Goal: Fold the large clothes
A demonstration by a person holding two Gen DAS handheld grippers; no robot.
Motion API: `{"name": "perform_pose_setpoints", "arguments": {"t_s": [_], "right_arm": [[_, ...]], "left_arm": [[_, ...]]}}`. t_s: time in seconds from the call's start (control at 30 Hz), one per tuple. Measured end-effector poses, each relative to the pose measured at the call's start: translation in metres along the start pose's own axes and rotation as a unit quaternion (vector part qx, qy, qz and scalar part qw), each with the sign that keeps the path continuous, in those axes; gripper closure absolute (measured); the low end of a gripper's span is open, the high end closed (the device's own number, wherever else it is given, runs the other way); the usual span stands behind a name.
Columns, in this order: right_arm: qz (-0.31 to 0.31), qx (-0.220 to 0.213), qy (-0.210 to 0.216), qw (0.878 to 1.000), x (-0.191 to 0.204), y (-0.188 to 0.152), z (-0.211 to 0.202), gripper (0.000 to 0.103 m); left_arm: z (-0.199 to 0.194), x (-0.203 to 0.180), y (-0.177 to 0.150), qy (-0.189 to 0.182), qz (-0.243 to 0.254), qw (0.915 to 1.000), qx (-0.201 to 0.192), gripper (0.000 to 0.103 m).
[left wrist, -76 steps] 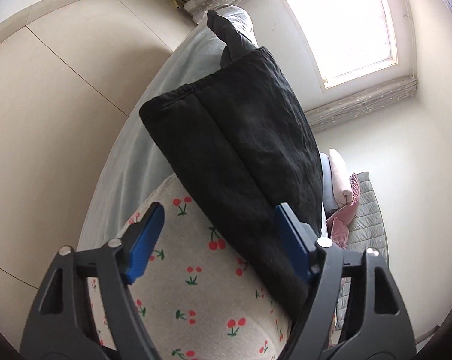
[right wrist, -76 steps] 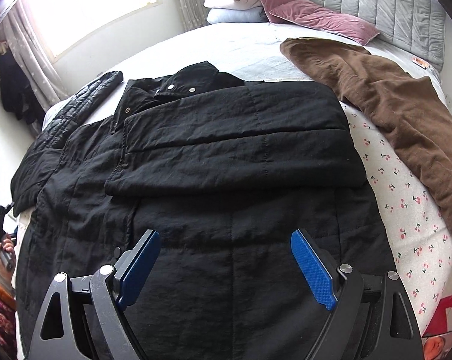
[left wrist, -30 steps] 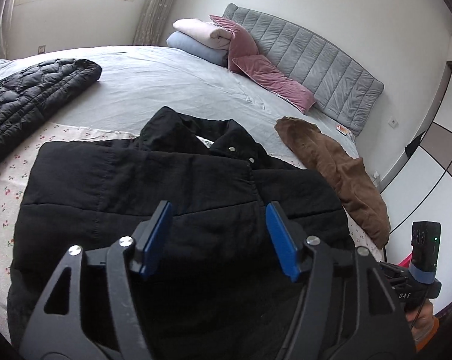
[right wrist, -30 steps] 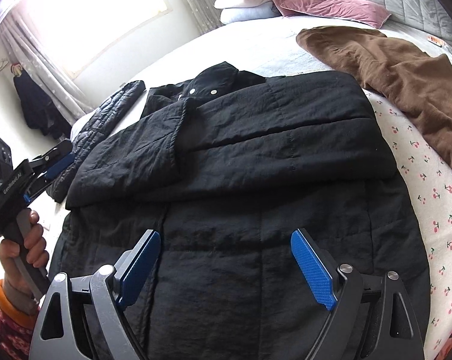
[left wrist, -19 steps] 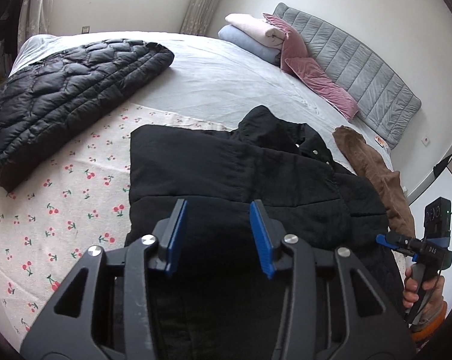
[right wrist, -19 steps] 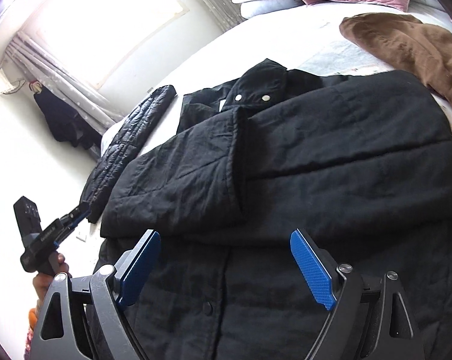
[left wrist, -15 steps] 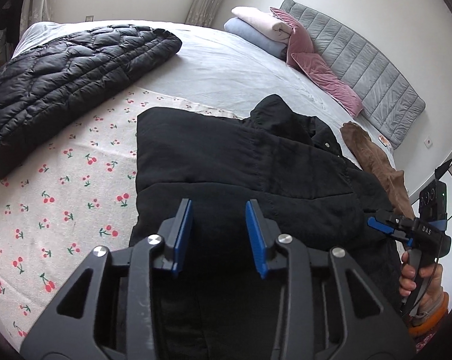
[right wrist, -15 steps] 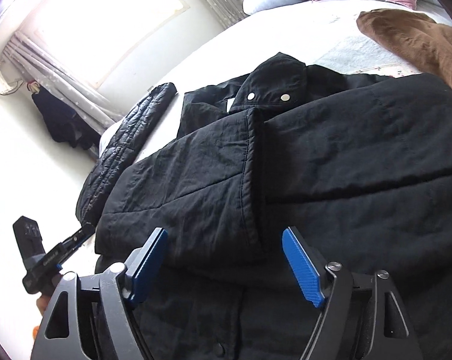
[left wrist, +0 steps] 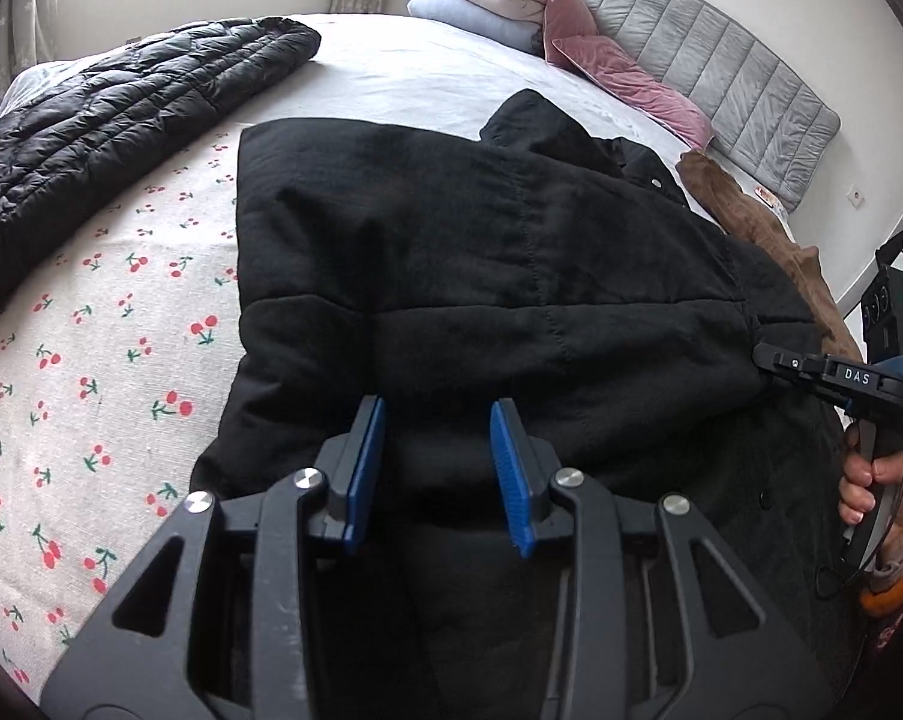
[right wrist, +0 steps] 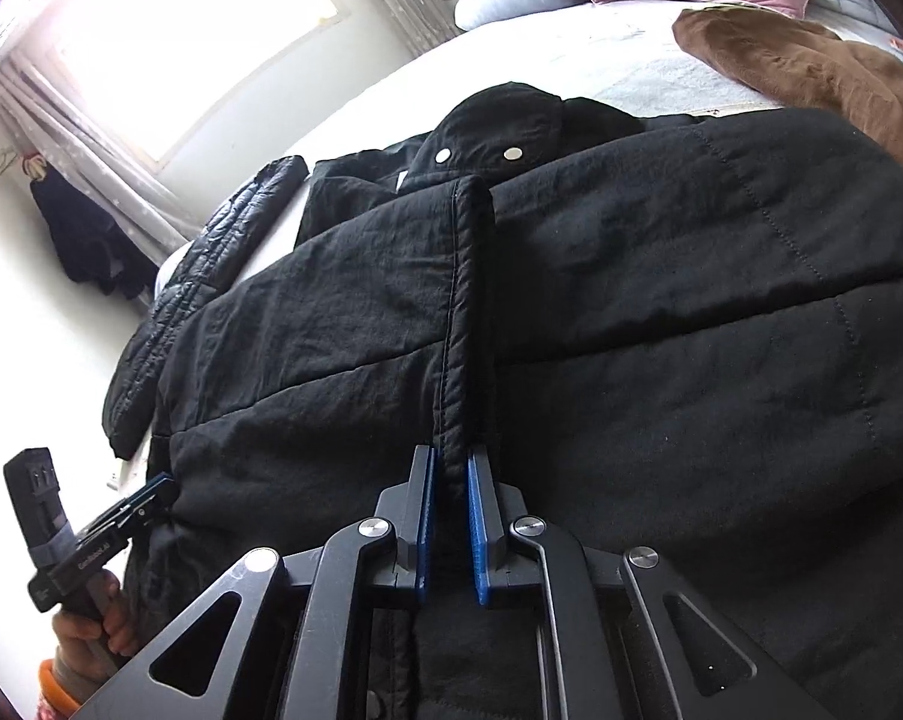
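The right tool (right wrist: 449, 483) has its blue pads closed down on the cuff edge of the folded-in sleeve (right wrist: 460, 324), which lies across the black coat (right wrist: 691, 330). The left tool (left wrist: 436, 450) stands partly open over the coat's left fold, pads apart with fabric beneath and between them; whether it has any pinched I cannot tell. The coat lies spread on the bed (left wrist: 421, 69), both sleeves laid over its chest, collar (right wrist: 499, 126) toward the headboard. The step in hand looks like settling the sleeves. Next, likely: release the cuff, then take the hem to fold toward the collar. Beyond the coat's left side lies a black quilted jacket (left wrist: 109, 102); beyond its right, a brown garment (right wrist: 811, 60); past the collar, pillows (left wrist: 511, 6).
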State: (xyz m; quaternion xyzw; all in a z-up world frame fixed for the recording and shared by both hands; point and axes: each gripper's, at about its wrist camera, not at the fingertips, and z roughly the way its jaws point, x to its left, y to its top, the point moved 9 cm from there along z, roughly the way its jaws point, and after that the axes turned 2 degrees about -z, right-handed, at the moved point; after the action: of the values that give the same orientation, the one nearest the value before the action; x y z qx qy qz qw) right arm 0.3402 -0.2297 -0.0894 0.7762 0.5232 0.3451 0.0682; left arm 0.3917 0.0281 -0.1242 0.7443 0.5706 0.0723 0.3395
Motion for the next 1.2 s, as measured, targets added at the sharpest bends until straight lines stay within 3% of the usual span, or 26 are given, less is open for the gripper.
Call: {"name": "perform_pose_setpoints", "arguments": {"t_s": [0.13, 0.23, 0.43, 0.7, 0.83, 1.03, 1.2], "right_arm": [[-0.034, -0.006, -0.011, 0.999, 0.004, -0.002, -0.034, 0.063], [-0.049, -0.027, -0.023, 0.998, 0.002, -0.007, -0.075, 0.044], [-0.060, -0.040, -0.036, 0.997, -0.017, -0.028, -0.154, 0.030], [-0.063, -0.037, -0.056, 0.996, -0.049, -0.081, -0.241, 0.025], [-0.055, -0.021, -0.049, 0.997, -0.068, -0.112, -0.268, 0.023], [-0.034, 0.011, -0.032, 0.999, -0.099, -0.166, -0.292, 0.023], [-0.017, 0.042, -0.028, 0.999, -0.125, -0.210, -0.296, 0.023]], "left_arm": [[-0.024, -0.009, 0.000, 0.014, -0.006, 0.9998, -0.008, 0.032], [-0.049, -0.018, -0.003, 0.031, -0.003, 0.9994, -0.015, 0.028], [-0.110, -0.026, -0.022, 0.047, -0.018, 0.9987, -0.013, 0.016], [-0.182, -0.030, -0.062, 0.052, -0.024, 0.9982, -0.017, 0.006], [-0.199, -0.032, -0.092, 0.045, -0.014, 0.9988, 0.011, 0.006], [-0.210, -0.027, -0.146, -0.004, 0.001, 0.9978, 0.067, 0.006], [-0.212, -0.001, -0.186, -0.022, -0.032, 0.9946, 0.097, 0.006]]}}
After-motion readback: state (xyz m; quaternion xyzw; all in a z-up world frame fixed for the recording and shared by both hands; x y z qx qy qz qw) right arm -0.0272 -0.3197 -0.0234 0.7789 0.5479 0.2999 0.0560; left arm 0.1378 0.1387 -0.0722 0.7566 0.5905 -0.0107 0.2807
